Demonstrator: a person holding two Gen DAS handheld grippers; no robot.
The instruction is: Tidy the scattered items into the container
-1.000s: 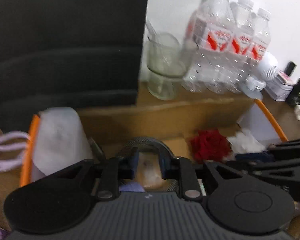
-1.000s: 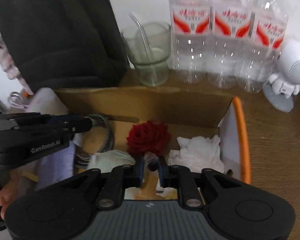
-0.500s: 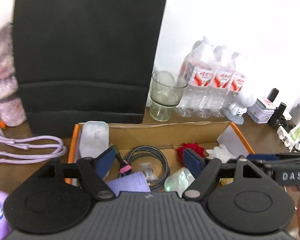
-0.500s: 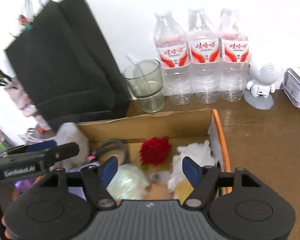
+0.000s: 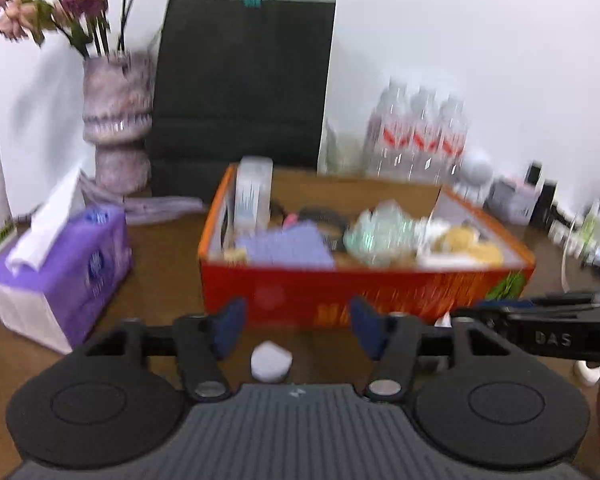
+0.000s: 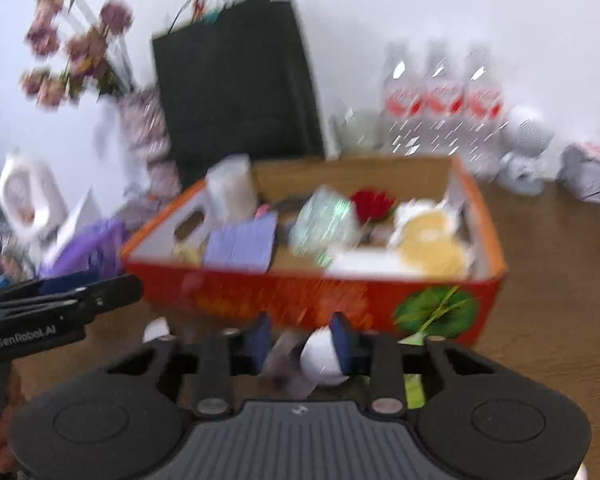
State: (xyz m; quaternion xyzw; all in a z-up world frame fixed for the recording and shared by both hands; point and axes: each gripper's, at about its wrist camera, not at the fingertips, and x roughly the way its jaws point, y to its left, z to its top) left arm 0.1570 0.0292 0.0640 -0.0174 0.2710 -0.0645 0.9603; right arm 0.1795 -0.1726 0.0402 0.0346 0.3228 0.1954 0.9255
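The orange cardboard box (image 5: 364, 294) (image 6: 300, 296) stands on the wooden table, filled with a purple cloth (image 5: 288, 244), a red rose (image 6: 370, 202), a pale green wrap (image 6: 324, 224), a yellow item (image 6: 432, 248) and more. My left gripper (image 5: 296, 330) is open, in front of the box, above a small white piece (image 5: 271, 362) on the table. My right gripper (image 6: 300, 340) is open in front of the box; a white round item (image 6: 320, 358) lies by its right finger, with a paper scrap beside it. Both views are blurred.
A purple tissue box (image 5: 60, 272) stands left of the box. Behind are a vase of dried flowers (image 5: 118, 120), a black paper bag (image 5: 244, 88), a glass, three water bottles (image 5: 418, 136), a white speaker figure (image 6: 526, 148) and small tins at the right.
Both grippers have opened and pulled back and down out of the box to the table in front of it. The items they held lie in the box.
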